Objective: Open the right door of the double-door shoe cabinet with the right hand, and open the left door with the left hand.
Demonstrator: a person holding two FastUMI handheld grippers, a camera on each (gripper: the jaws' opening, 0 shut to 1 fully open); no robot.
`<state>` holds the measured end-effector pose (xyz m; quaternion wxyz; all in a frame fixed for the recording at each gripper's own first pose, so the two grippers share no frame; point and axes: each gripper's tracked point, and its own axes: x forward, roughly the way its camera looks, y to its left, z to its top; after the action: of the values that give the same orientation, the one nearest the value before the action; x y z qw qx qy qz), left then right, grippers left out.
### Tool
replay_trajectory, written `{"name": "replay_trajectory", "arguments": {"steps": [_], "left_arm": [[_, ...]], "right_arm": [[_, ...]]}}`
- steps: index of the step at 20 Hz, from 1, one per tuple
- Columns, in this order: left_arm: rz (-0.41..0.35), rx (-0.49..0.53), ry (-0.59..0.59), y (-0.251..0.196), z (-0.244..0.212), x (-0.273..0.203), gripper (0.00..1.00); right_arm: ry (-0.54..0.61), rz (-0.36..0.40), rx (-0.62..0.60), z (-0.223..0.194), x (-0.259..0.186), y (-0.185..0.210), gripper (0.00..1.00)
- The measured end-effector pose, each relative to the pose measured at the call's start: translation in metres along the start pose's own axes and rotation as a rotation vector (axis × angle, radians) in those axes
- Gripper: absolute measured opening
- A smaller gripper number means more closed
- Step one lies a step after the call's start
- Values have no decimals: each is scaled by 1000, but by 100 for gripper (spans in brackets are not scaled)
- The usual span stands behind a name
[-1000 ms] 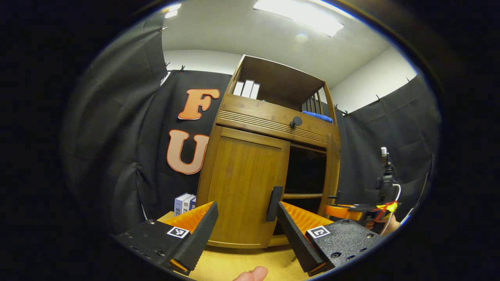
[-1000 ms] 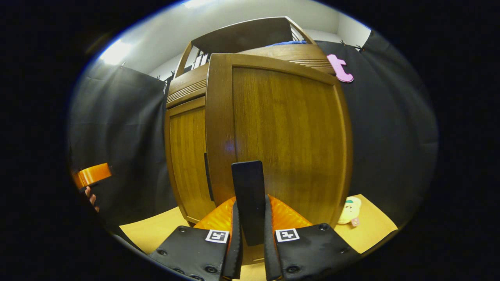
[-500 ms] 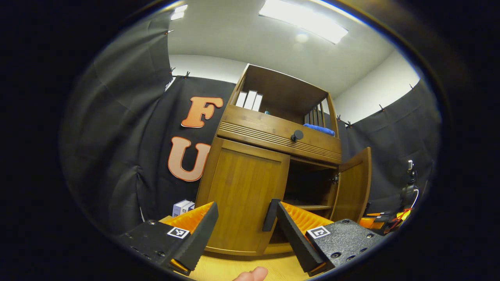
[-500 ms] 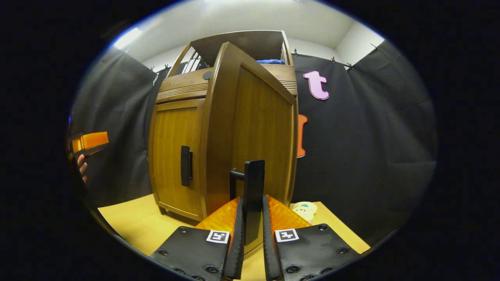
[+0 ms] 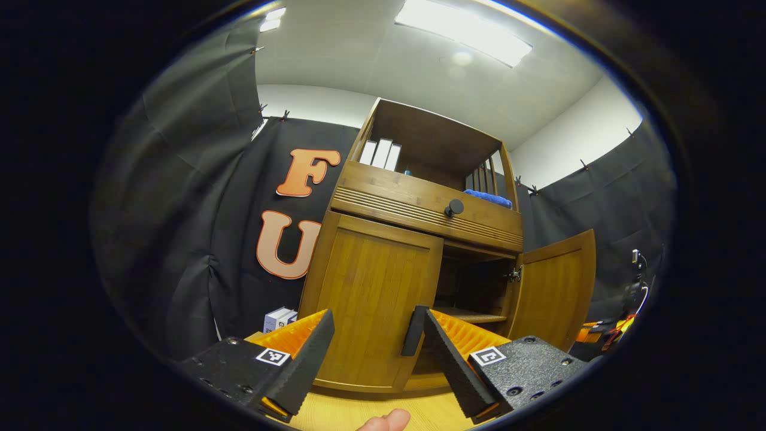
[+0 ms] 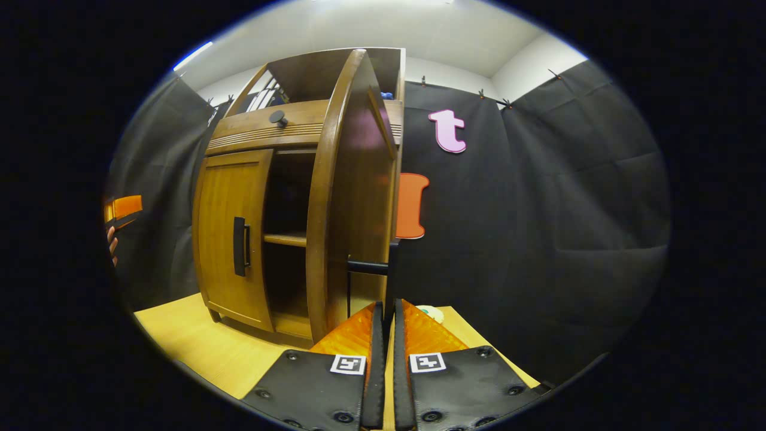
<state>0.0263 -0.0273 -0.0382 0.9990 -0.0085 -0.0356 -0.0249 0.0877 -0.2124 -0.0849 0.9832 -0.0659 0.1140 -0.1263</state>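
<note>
- The right door [image 5: 553, 290] has swung farther out than half a second ago and now stands wide, baring the shelf [image 6: 286, 239] inside the cabinet [image 5: 413, 203].
- The left door [image 5: 371, 311] is as before, closed.
- The right gripper [image 6: 383, 359] is pressed together on the right door's handle [image 6: 390, 275], seen edge-on between its fingers.
- The left gripper [image 5: 374, 353] is spread wide before the left door, its handle [image 5: 414, 323] just beside one finger, not pinched.
- The cabinet stands on the counter [image 6: 191, 341].
</note>
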Motion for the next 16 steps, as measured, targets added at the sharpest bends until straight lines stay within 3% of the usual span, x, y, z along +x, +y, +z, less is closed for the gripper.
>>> {"name": "replay_trajectory", "arguments": {"steps": [3,4,7,16], "left_arm": [[4,2,6,2,-2,0,94],[3,1,7,2,-2,-1,94],[14,8,3,6,-1,-2,94],[11,2,-19,2,5,-2,94]], "right_arm": [[9,39,71,-5,-2,-20,0],[8,52,78,-5,-2,-23,8],[9,72,82,-7,-3,-30,8],[1,-19,70,-7,-34,-66,9]]}}
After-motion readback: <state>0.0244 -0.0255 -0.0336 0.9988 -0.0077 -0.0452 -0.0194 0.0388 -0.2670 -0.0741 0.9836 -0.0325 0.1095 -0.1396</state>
